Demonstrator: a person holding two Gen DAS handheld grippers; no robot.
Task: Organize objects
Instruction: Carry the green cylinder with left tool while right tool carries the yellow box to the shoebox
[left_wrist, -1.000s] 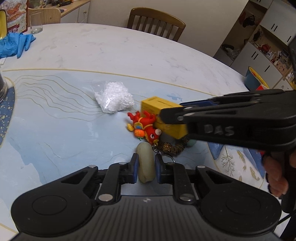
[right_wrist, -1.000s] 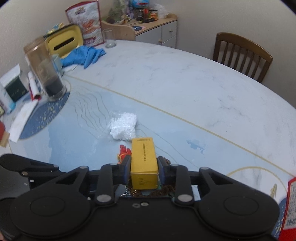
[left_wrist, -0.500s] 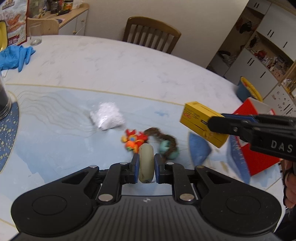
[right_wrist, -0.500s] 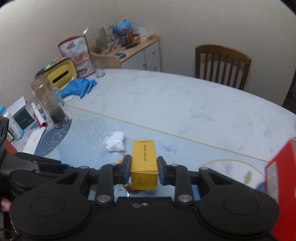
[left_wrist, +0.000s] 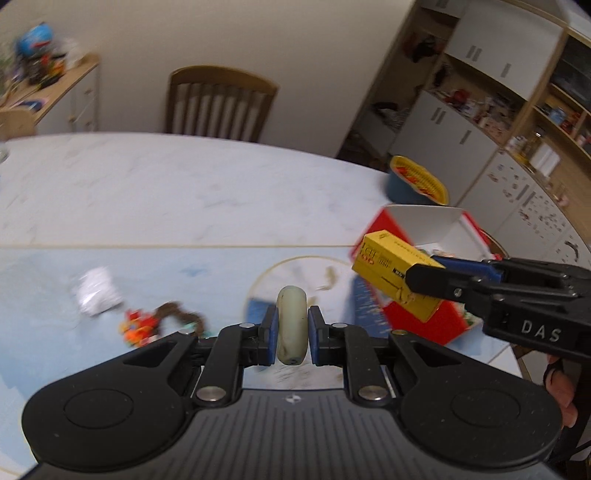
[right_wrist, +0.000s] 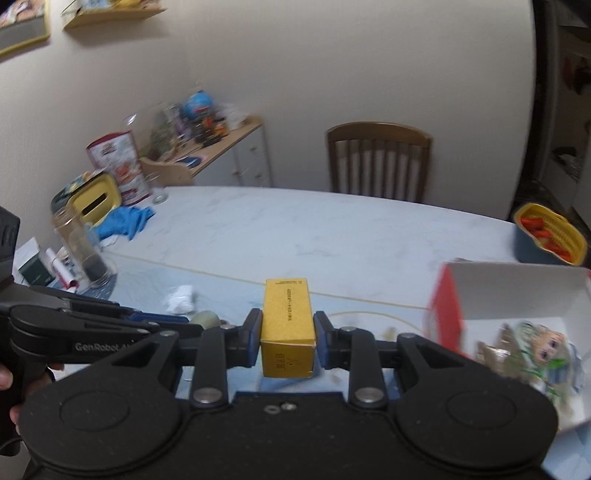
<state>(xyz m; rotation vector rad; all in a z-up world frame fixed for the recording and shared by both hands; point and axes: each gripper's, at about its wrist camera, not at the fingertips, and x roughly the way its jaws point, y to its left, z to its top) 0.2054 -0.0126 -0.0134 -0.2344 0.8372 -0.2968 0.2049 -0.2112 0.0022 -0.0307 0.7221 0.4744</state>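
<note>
My left gripper is shut on a pale beige oval piece, held above the table. My right gripper is shut on a yellow box; in the left wrist view that yellow box hangs in front of the red and white open box. The same open box lies at the right, with a doll figure inside. A white crumpled bag, a red-orange toy and a brown cord lie on the table at the left.
A wooden chair stands at the table's far side. A blue tub with a yellow basket sits at the far right edge. A glass jar, blue gloves and a yellow container crowd the left end.
Both grippers have risen and swung right, carrying the beige piece and the yellow box away from the toys. The red and white box has come into view.
</note>
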